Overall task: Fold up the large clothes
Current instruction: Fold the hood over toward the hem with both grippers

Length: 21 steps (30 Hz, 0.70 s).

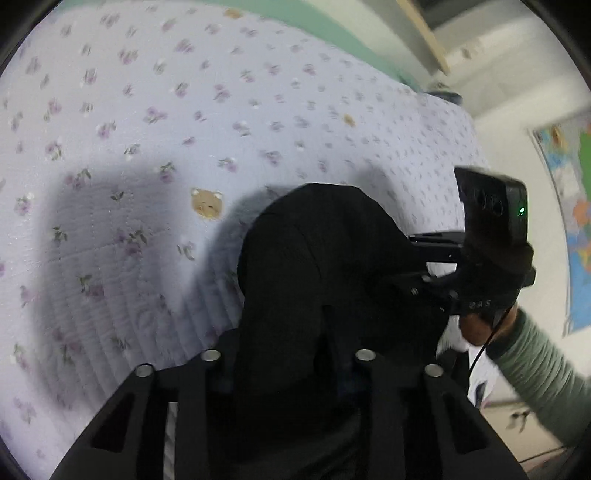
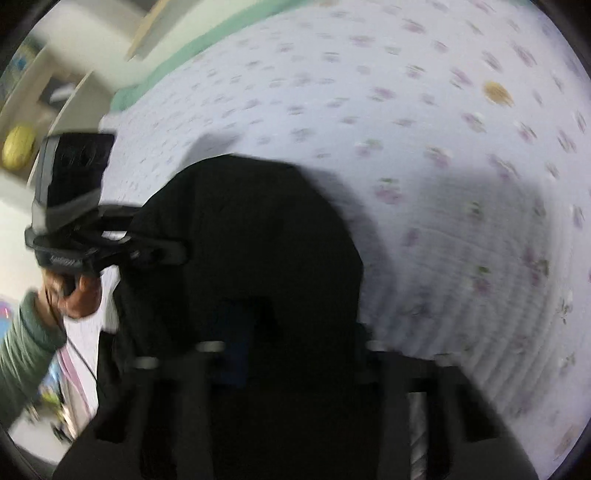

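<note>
A black garment (image 1: 314, 258) is bunched and lifted above the bed, draped over both grippers. My left gripper (image 1: 288, 354) is shut on the garment, its fingertips hidden under the cloth. In the left wrist view the right gripper (image 1: 424, 273) grips the garment's right side. In the right wrist view the garment (image 2: 251, 229) covers my right gripper (image 2: 288, 347), which is shut on it. There the left gripper (image 2: 162, 251) bites the cloth at its left side. The right wrist view is blurred.
A pale lilac bedspread (image 1: 147, 110) with purple flowers and bear patches lies below the garment. A green strip (image 1: 332, 33) and a white wall lie beyond the bed. A map poster (image 1: 576, 206) hangs at right. A yellow ball (image 2: 18, 147) sits on shelving.
</note>
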Each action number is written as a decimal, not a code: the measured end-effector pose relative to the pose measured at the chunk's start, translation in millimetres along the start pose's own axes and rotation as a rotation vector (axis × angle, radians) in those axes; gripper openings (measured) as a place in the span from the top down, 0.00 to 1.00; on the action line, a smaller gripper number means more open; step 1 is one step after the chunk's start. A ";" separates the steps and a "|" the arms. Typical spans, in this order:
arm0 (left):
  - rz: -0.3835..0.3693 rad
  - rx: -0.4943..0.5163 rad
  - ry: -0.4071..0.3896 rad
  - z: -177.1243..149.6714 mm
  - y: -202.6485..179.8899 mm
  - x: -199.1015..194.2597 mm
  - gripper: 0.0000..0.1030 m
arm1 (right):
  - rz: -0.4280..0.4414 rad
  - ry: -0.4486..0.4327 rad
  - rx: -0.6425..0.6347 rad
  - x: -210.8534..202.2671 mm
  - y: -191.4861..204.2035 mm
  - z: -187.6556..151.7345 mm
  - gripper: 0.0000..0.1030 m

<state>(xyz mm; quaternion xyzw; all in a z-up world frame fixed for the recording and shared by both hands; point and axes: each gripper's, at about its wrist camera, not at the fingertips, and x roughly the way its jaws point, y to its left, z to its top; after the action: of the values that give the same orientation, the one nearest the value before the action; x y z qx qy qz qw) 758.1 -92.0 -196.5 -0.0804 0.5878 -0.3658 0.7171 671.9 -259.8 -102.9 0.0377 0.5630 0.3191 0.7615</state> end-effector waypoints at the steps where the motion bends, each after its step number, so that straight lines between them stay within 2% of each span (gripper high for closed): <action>1: 0.003 0.037 -0.018 -7.8 -12.1 -12.0 0.76 | -0.016 -0.016 -0.041 -11.2 14.2 -4.7 0.81; 6: 0.014 0.169 -0.102 -47.3 -72.7 -77.1 0.77 | -0.093 -0.138 -0.171 -74.6 87.9 -36.8 0.82; 9: 0.016 0.218 -0.149 -86.8 -110.5 -116.2 0.77 | -0.147 -0.199 -0.245 -118.4 138.3 -77.5 0.82; 13: 0.070 0.273 -0.183 -152.4 -157.2 -151.9 0.77 | -0.240 -0.233 -0.312 -140.4 203.6 -141.5 0.82; 14: 0.080 0.275 -0.186 -161.9 -165.6 -153.2 0.77 | -0.252 -0.236 -0.319 -141.2 216.4 -156.7 0.82; 16: 0.112 0.289 -0.187 -203.9 -189.0 -158.8 0.77 | -0.285 -0.240 -0.327 -144.7 239.9 -196.1 0.82; 21: 0.157 0.254 -0.177 -293.1 -218.3 -149.8 0.77 | -0.367 -0.219 -0.315 -128.5 271.3 -275.2 0.82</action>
<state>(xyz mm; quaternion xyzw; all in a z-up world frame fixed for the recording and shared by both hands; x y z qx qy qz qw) 393.7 -64.0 -46.8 0.0252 0.4758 -0.3715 0.7968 288.2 -195.5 17.2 -0.1498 0.4179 0.2532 0.8595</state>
